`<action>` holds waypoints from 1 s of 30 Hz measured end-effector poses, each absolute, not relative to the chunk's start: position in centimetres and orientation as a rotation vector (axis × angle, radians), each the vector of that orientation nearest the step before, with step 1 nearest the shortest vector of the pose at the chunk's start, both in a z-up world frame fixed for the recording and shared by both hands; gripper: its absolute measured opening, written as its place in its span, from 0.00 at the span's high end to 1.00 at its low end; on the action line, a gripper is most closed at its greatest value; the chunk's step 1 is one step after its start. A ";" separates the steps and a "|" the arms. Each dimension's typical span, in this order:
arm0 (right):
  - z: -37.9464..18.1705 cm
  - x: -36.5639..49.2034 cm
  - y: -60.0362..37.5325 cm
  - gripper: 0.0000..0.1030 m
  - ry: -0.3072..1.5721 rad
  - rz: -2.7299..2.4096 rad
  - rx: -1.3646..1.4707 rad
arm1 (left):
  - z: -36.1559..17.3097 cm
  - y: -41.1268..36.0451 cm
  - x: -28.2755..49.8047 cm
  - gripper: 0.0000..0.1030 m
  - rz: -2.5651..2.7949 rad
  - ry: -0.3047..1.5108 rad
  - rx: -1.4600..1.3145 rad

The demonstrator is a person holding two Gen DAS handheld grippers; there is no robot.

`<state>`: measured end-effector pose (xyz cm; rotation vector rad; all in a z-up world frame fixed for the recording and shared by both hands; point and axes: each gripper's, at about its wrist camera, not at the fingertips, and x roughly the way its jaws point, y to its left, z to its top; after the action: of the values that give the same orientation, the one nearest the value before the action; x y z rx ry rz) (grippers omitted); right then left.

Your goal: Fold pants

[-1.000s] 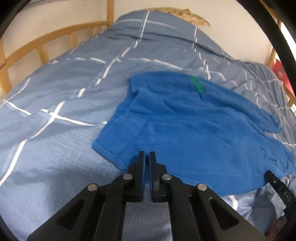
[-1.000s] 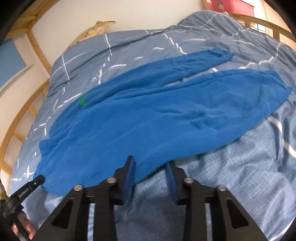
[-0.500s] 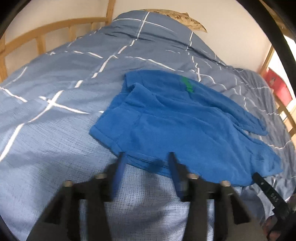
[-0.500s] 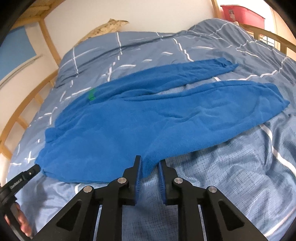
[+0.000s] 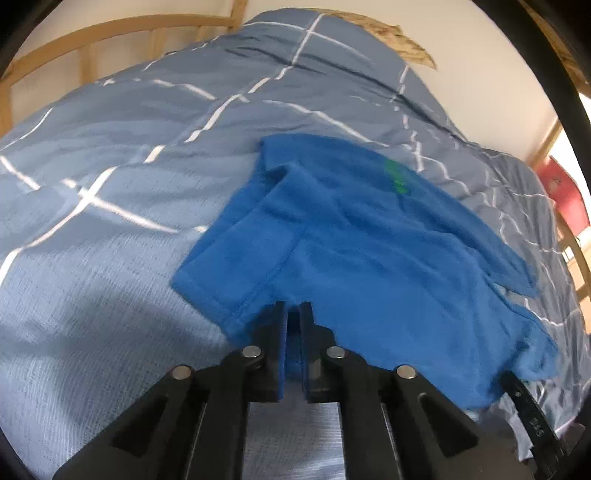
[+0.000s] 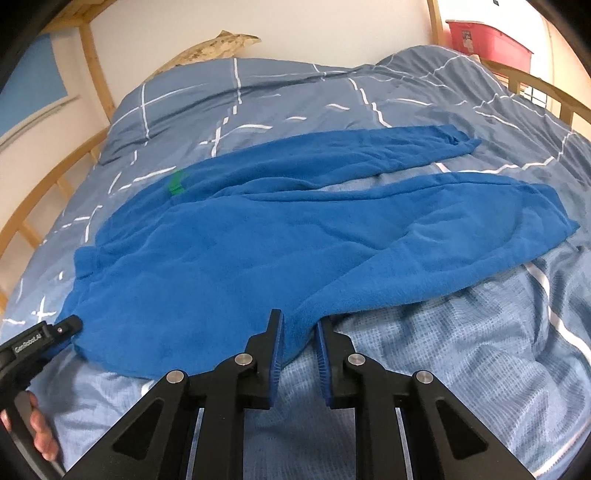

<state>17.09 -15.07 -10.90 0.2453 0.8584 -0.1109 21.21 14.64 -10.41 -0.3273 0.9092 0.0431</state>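
Blue fleece pants (image 6: 258,251) lie spread on the bed, waistband to the left, two legs stretching right, a green tag (image 6: 176,184) near the waist. In the left wrist view the pants (image 5: 369,258) show their waistband corner. My left gripper (image 5: 294,314) is shut on the near waistband edge. My right gripper (image 6: 299,325) is shut on the near edge of the closer leg, with blue cloth bunched between its pads. The left gripper also shows at the left edge of the right wrist view (image 6: 55,330).
The bed has a grey-blue duvet (image 6: 461,387) with white lines. A wooden rail (image 5: 110,33) runs along the far side and another rail (image 6: 546,92) at the right. A red box (image 6: 487,37) stands behind the bed.
The left gripper opened half a second ago and has closed on the waistband edge. The right gripper closed on the leg edge and has lifted it slightly.
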 end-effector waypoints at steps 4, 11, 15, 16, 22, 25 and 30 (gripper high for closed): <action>-11.1 17.1 -15.5 0.82 0.860 -0.097 0.275 | -9.0 14.4 20.0 0.96 0.023 0.848 -0.337; -11.1 16.9 -15.7 0.82 0.861 -0.089 0.296 | -9.3 15.0 17.9 0.41 0.107 0.864 -0.350; -11.2 16.8 -15.5 0.82 0.859 -0.093 0.288 | -10.7 15.3 18.4 0.41 0.110 0.919 -0.362; -11.2 16.9 -15.4 0.82 0.859 -0.094 0.281 | -10.9 15.3 18.6 0.41 0.102 0.922 -0.367; -11.4 16.8 -15.1 0.82 0.857 -0.101 0.255 | -11.7 15.2 20.1 0.48 0.105 0.918 -0.379; -11.4 16.8 -14.8 0.82 0.853 -0.108 0.239 | -12.3 15.2 20.9 0.50 0.112 0.923 -0.398; -11.4 17.1 -14.5 0.82 0.855 -0.116 0.217 | -12.4 15.8 20.8 0.65 0.114 0.899 -0.436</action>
<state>17.07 -14.46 -11.43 0.2172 0.8550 -0.1157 20.79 15.78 -12.38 -0.4361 0.8995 0.1140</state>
